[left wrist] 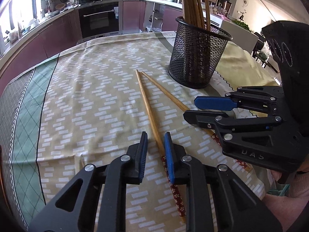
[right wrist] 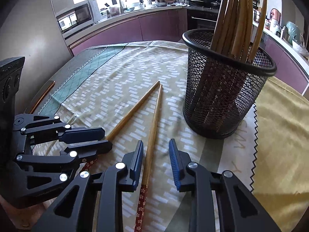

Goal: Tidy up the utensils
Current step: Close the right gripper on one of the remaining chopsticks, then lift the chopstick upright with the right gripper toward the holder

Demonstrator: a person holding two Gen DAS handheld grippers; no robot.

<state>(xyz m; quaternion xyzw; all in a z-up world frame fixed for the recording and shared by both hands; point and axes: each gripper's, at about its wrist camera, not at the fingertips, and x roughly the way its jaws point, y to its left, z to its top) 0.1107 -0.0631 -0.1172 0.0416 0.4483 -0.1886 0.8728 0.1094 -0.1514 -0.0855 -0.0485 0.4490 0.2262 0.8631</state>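
so both grippers spread: my left gripper [left wrist: 155,141] straddles one chopstick [left wrist: 148,108], right gripper [right wrist: 156,148] the other chopstick [right wrist: 153,119]; mesh holder [left wrist: 199,56] at 1 o'clock. risk: crossed tips snag, sticks roll off-centre.

2 chopsticks [left wrist: 148,108] flat on cloth, tips near mesh holder [left wrist: 199,56].

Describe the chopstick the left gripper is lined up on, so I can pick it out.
Find the black mesh cup on the patterned tablecloth. Two chopsticks lie before it, tips nearly touching. Yours is the left chopstick, running between the left gripper fingers; the other chopstick passes under the right gripper.
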